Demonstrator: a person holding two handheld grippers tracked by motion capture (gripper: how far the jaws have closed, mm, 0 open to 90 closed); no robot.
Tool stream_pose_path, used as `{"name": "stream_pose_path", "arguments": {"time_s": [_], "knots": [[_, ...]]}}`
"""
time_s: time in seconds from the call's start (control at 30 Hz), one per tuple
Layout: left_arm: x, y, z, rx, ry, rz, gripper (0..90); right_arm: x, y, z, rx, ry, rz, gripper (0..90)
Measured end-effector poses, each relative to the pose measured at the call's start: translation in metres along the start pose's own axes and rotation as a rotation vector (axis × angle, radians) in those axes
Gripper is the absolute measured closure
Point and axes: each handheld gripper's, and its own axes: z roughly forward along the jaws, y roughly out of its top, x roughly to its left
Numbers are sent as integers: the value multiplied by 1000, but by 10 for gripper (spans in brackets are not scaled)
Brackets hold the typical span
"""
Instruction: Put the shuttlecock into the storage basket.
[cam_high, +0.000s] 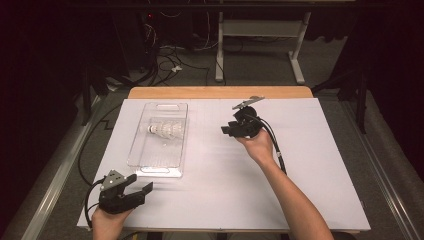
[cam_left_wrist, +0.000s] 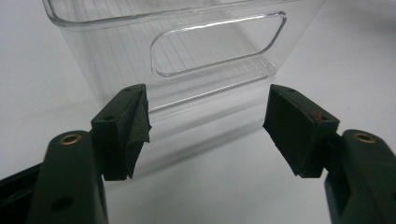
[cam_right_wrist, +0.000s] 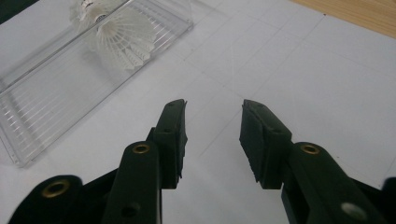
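The white surface (cam_high: 310, 165) fills most of the high view, with a strip of bare wood along its far edge. That view alone gives the whole layout: a clear plastic tray (cam_high: 159, 165) lies lengthwise left of centre, and white shuttlecocks (cam_high: 165, 130) lie on their sides inside its far half.

The left hand-held gripper (cam_high: 141, 187) sits at the near left corner of the surface, just beside the tray's near end, its jaws spread with nothing between them. The left gripper view adds what the high view cannot resolve: the tray's near end wall (cam_left_wrist: 116, 56) with an oblong handle cut-out (cam_left_wrist: 219, 44), seen straight ahead past the wide-apart pads.

The right hand-held gripper (cam_high: 228, 130) is raised right of the tray, pointing toward it, its jaws partly spread and holding nothing. The right gripper view shows the shuttlecocks' feather skirts (cam_right_wrist: 123, 39) close up and the tray's ribbed floor (cam_right_wrist: 42, 105).
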Motion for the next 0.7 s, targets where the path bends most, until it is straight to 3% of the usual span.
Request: {"name": "stream_pose_path", "arguments": {"time_s": [0.7], "knots": [[0,0,0,-1,2,-1,319,-9,-14,-9,-10,-5,19,611]]}}
